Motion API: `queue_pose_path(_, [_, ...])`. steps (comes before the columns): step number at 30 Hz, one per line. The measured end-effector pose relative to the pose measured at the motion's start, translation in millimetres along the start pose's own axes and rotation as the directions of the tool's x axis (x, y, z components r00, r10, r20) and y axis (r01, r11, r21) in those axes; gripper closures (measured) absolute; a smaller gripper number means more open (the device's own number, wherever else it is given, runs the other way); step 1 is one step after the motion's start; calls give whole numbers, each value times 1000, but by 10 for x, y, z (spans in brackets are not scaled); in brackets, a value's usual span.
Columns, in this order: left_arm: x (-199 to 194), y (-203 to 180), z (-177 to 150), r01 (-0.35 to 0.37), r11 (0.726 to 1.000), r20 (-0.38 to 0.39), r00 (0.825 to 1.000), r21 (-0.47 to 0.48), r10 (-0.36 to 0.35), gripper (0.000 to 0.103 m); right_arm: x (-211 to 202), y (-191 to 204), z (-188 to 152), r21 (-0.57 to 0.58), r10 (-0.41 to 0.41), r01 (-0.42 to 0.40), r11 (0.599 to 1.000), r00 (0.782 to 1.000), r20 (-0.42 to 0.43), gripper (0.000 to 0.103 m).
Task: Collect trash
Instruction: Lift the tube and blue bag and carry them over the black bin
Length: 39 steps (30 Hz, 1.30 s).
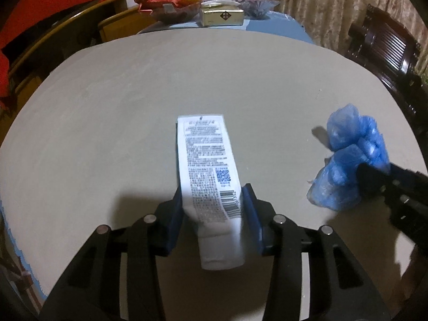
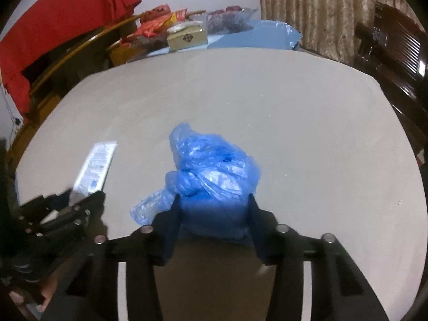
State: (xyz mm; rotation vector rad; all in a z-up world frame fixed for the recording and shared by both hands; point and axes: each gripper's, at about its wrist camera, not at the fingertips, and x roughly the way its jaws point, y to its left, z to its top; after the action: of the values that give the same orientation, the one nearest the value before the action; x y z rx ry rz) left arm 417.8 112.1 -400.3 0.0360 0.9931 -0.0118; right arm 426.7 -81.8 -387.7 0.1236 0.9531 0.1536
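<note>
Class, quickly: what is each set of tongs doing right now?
Left tongs: shut on the white tube.
Right tongs: shut on the blue plastic bag.

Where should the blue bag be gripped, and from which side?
Grip the blue bag at its knotted middle, coming from above on the near side as the right gripper does: the knot bunches the loose film into the firmest, narrowest part.

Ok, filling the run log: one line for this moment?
left tongs: shut on white tube | right tongs: shut on blue bag | table
</note>
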Motion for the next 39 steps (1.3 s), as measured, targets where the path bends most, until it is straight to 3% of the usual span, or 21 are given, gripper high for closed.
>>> queue_pose_path(8, [-14, -8, 23, 3, 1000, -8, 1000, -14, -3, 58, -92, -44, -25, -2, 3, -3, 1000, 1000, 10, 62])
queue_pose_path(10, [-20, -18, 11, -1, 1000, -6, 1000, -13, 1, 44, -99, -41, -31, -5, 1, -1, 1000, 1000, 12, 62])
queue_pose_path(13, [7, -26, 4, -6, 1000, -8, 1000, -13, 6, 40, -95, -32, -18, -5, 2, -1, 1000, 1000, 12, 62])
queue_pose_path(15, [12, -19, 12, 2, 1000, -8, 1000, -16, -2, 45, -98, -29, -6, -3, 1, -1, 1000, 1000, 14, 62])
queue_pose_path(16, [11, -14, 21, 3, 1000, -7, 1000, -15, -3, 60, -102, -28, -2, -4, 1, -1, 1000, 1000, 15, 62])
queue_pose_path(23, [-103, -34, 16, -4, 1000, 13, 1000, -18, 4, 60, -196, -19, 10, -5, 10, -10, 1000, 999, 31, 63])
queue_pose_path(39, [-1068, -351, 66, 8, 1000, 96, 995, -15, -6, 60, -1065, -333, -13, 36, -1, -3, 999, 993, 116, 64])
